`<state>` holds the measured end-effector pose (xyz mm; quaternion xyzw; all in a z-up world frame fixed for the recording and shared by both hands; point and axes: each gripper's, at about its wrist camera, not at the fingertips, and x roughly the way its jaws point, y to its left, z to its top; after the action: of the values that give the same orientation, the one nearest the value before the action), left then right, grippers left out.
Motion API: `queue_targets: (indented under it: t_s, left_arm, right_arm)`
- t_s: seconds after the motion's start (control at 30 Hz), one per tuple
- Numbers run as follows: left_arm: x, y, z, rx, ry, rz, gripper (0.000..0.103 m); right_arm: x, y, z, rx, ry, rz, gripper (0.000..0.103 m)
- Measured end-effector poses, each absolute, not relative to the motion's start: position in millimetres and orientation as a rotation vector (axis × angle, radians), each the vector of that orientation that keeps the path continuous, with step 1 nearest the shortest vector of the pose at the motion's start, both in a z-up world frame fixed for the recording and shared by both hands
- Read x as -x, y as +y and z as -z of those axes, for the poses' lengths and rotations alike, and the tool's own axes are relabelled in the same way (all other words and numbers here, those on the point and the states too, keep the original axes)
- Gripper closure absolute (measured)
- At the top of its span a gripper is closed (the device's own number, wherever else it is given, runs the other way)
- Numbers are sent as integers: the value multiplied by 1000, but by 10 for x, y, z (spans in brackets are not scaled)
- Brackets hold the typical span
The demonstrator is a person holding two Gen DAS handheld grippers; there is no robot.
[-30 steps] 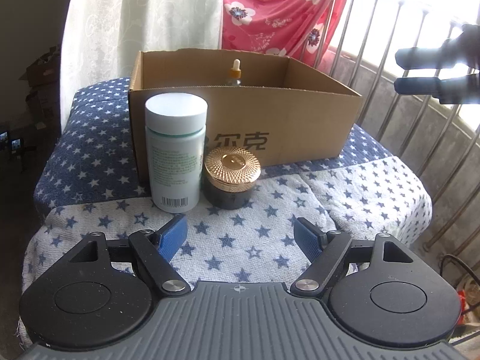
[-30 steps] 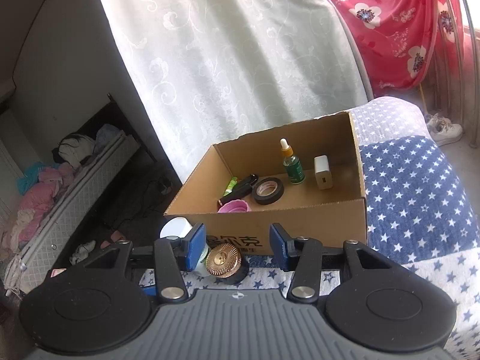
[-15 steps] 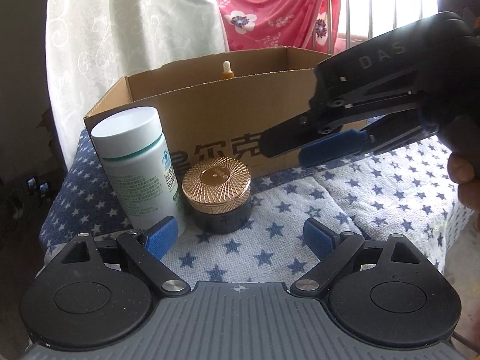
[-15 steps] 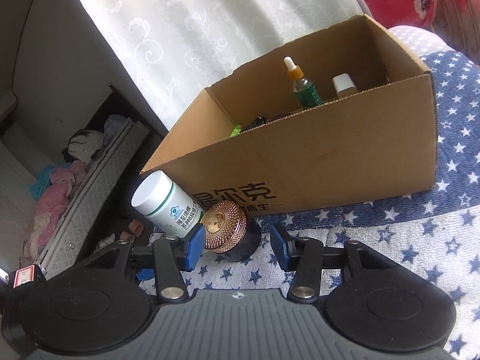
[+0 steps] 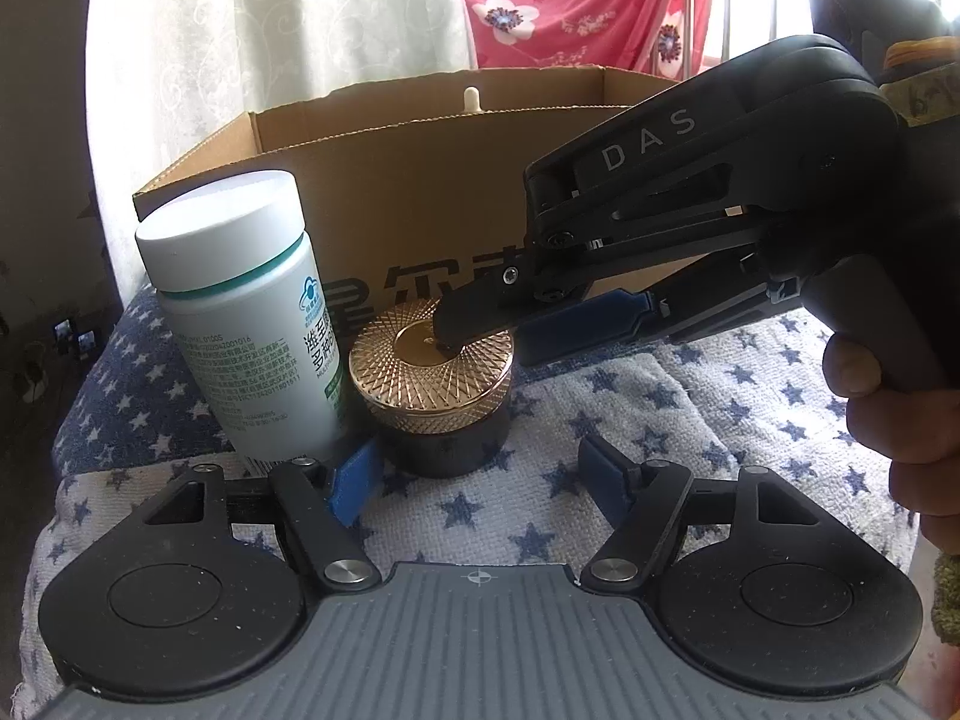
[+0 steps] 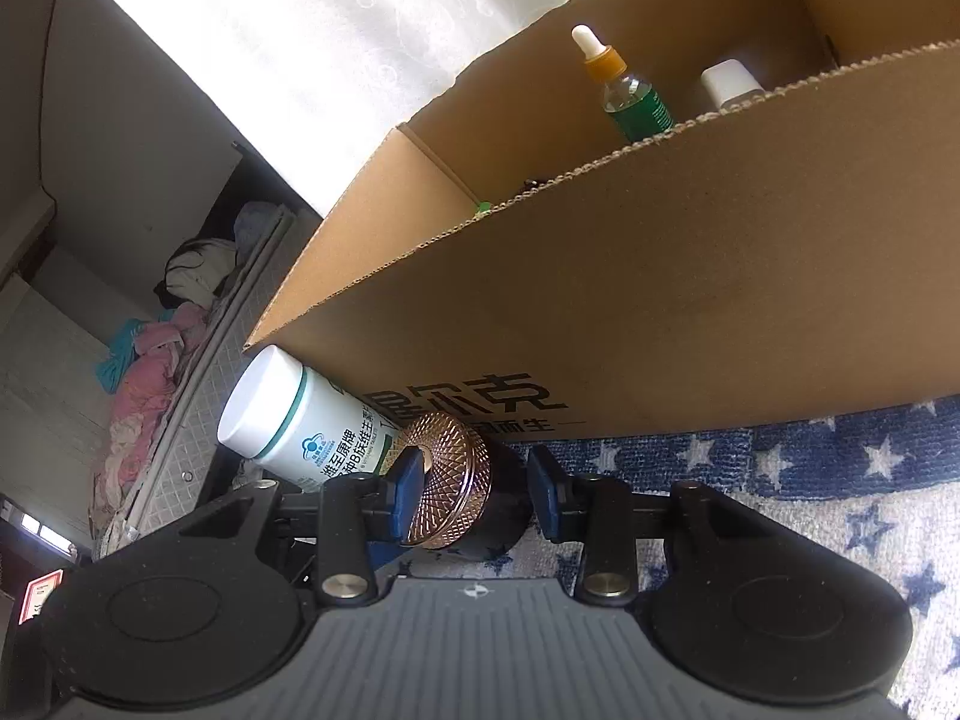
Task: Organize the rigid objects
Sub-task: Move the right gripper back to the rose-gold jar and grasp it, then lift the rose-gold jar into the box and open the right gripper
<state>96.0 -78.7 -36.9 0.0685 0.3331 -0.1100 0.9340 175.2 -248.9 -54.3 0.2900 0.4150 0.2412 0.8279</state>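
Jar (image 5: 431,387) with the gold lid is standing on the starred cloth (image 5: 690,414), touching the white bottle (image 5: 240,312) before the cardboard box (image 5: 420,180). The right gripper (image 6: 471,483) has been closing around it (pads not visibly pressing). The left gripper (image 5: 480,474) is gaping, narrowing, holding nothing.

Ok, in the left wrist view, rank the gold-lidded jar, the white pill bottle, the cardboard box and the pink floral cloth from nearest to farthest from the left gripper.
1. gold-lidded jar, just ahead of the left gripper; white pill bottle, ahead left. Too close to call.
2. cardboard box, behind both.
3. pink floral cloth, hanging beyond the box.
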Motion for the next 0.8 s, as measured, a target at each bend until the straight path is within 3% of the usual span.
queue_targets:
  t_s: [0.27, 0.8]
  left_arm:
    - [-939, -679, 338, -70, 693, 210, 44]
    - [-664, -809, 249, -12, 752, 425, 47]
  right_arm:
    - [-1692, -2468, 536, -631, 892, -513, 63]
    - [-1180, -2815, 479, -724, 903, -368, 63]
